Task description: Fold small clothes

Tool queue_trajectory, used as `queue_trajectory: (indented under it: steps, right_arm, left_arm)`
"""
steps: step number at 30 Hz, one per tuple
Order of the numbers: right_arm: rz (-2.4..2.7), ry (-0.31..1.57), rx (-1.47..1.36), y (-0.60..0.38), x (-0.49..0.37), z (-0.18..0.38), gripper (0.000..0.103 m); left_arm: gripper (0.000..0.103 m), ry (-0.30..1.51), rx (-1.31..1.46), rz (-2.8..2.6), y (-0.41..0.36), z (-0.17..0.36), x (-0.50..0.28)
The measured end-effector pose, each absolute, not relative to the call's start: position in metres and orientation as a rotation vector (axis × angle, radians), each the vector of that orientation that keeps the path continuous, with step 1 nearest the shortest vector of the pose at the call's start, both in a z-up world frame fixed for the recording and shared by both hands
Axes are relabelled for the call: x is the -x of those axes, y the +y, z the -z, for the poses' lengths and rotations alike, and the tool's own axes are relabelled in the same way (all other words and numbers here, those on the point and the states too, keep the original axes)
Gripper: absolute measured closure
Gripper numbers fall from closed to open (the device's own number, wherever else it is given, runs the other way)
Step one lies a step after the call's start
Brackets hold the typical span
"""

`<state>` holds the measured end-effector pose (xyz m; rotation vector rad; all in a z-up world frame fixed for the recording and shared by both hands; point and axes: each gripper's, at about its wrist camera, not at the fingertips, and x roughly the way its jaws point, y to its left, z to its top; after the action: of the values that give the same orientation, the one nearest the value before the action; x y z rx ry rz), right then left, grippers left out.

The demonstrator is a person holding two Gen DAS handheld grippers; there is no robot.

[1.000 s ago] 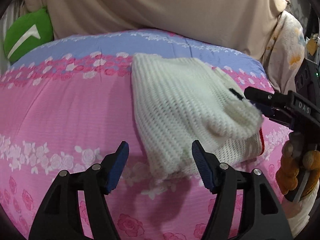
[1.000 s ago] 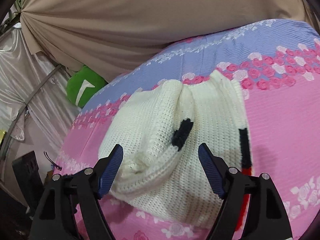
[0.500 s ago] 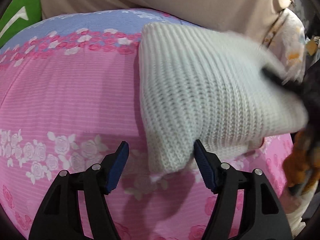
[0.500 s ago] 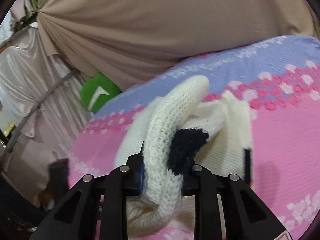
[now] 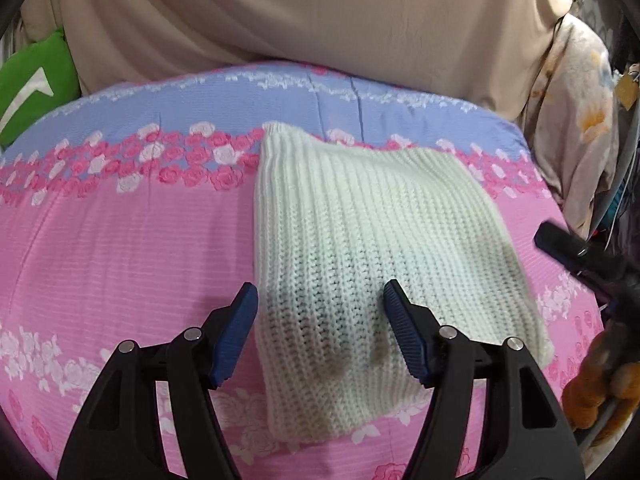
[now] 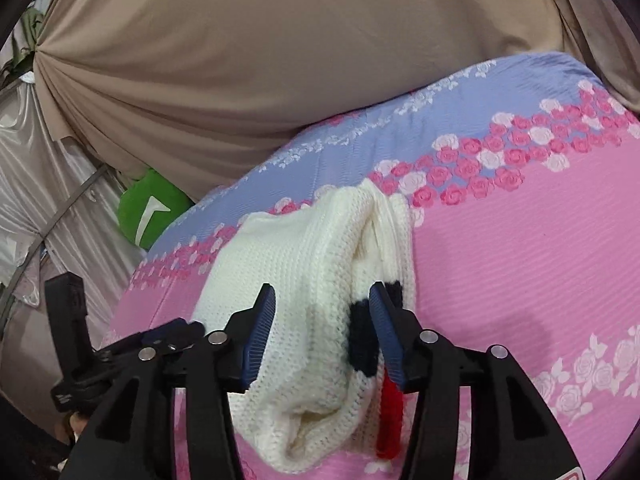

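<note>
Our left claw point(image 5: 320, 336) gapes over the sweater's point(image 5: 372, 264) near edge; right claw point(image 6: 322, 336) straddles its folded end, spread, nearer.

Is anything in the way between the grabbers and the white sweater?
Nothing visible is. The white sweater lies folded on the pink bedspread, and both the left gripper and right gripper are open right at its near edge.

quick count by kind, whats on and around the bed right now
knit garment: 1
bedspread: 1
green cushion: 1
beige curtain: 1
claw: 2, left claw and right claw, both open
total: 6
</note>
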<state>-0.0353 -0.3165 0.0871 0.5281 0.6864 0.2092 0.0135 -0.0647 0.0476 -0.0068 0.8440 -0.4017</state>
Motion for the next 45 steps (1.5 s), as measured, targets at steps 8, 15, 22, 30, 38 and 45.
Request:
queue_trajectory:
  steps: [8,15,22,30,38,45]
  right_arm:
    - [-0.290,0.674,-0.458,-0.301,-0.003,-0.095,0.088]
    - [-0.199,0.808,-0.583,-0.343,-0.011,-0.039,0.088]
    - [-0.257,0.748,-0.528,-0.320,0.066,-0.072,0.054]
    - [-0.237,0.755,-0.542,-0.303,0.095,-0.041,0.085]
    - [-0.190,0.819,-0.513,-0.315,0.096,-0.013,0.097]
    - [-0.205,0.735,-0.510,-0.327,0.100,-0.063,0.078]
  left_arm:
    - [0.039,0.837,0.017,0.395,-0.063,-0.047,-0.008]
    - [0.037,0.891,0.036,0.413,-0.065,-0.029,-0.017]
    - [0.035,0.867,-0.005,0.379,-0.071,-0.026,-0.013]
    - [0.031,0.839,-0.048,0.334,-0.078,-0.027,-0.008]
    - [0.031,0.849,-0.045,0.344,-0.078,-0.026,-0.002]
    - [0.031,0.832,-0.064,0.345,-0.077,-0.031,0.001]
